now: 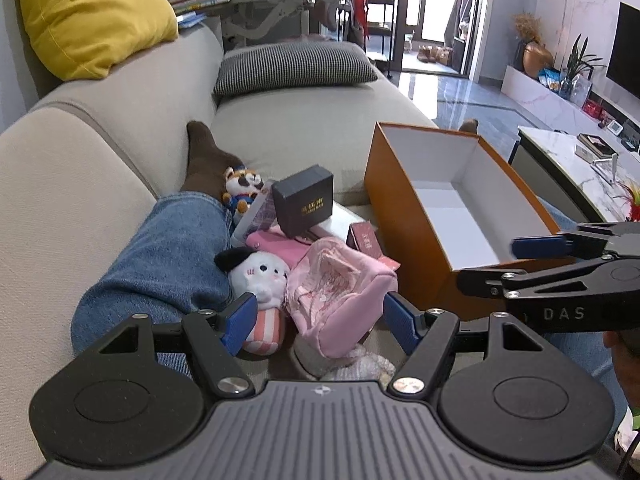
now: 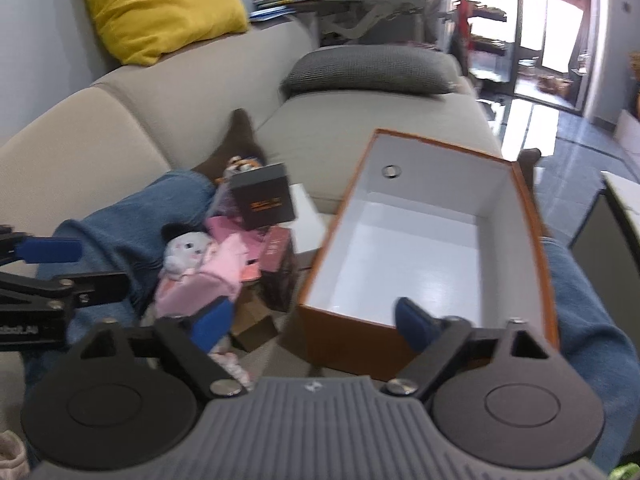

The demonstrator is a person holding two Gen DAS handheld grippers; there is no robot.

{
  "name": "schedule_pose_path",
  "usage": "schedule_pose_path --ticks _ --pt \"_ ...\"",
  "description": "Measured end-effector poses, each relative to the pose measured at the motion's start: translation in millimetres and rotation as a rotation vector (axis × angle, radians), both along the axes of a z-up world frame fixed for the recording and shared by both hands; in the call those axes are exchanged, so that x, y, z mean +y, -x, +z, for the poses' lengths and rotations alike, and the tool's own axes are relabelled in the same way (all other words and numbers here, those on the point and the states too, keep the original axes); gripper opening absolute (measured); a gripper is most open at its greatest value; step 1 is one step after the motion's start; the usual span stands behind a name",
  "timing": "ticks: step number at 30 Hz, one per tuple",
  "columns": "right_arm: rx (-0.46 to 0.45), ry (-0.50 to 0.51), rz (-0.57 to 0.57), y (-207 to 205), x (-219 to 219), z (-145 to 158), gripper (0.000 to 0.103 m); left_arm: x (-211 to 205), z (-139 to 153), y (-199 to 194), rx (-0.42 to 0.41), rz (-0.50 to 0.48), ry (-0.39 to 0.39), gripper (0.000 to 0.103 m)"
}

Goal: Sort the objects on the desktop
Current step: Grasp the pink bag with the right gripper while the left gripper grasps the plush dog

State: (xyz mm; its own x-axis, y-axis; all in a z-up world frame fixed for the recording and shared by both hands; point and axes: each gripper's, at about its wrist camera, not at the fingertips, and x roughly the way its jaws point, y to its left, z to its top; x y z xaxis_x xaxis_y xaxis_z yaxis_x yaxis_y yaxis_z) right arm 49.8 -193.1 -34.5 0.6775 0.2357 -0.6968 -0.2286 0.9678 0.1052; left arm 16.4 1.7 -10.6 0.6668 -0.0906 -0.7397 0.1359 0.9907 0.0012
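On the beige sofa (image 1: 120,128), through the left wrist view: left gripper (image 1: 320,320) spread wide, holding nothing, poised over a pink pouch (image 1: 340,292) and a white plush toy (image 1: 260,276). Behind those, a black box (image 1: 304,200) tilted on the heap, beside a leg in jeans (image 1: 168,256). To the right, an empty orange box (image 1: 404,216), open on top.

Through the right wrist view, slightly blurred: right gripper (image 2: 308,324) also wide and empty, straddling the near wall of the orange box (image 2: 344,332). Heap with plush toy (image 2: 184,248) and black box (image 2: 264,196) just left of it.
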Motion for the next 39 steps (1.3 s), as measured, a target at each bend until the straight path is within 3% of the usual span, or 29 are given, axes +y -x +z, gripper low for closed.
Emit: schedule_pose_path --ticks 4,7,11,18,25,34,39 --pt "0.040 -0.034 0.067 -15 11 -4 0.068 8 -6 -12 0.050 0.002 0.043 0.073" --pt "0.058 -0.041 0.106 -29 20 -7 0.060 13 -11 -24 0.084 0.014 0.058 0.060" --pt "0.094 -0.067 0.149 -52 32 -10 0.060 23 -20 -44 0.142 0.039 0.060 0.043" --pt "0.178 -0.037 0.251 -89 60 -26 0.060 48 -40 -83 0.237 0.080 0.050 0.043" --pt "0.295 -0.031 0.312 -121 72 -48 0.050 55 -60 -105 0.311 0.050 0.026 0.042" --pt "0.279 0.007 0.361 -129 81 -48 0.025 60 -74 -116 0.352 0.027 0.018 0.043" --pt "0.223 -0.004 0.356 -124 72 -29 0.023 59 -74 -119 0.355 0.007 0.018 0.053"
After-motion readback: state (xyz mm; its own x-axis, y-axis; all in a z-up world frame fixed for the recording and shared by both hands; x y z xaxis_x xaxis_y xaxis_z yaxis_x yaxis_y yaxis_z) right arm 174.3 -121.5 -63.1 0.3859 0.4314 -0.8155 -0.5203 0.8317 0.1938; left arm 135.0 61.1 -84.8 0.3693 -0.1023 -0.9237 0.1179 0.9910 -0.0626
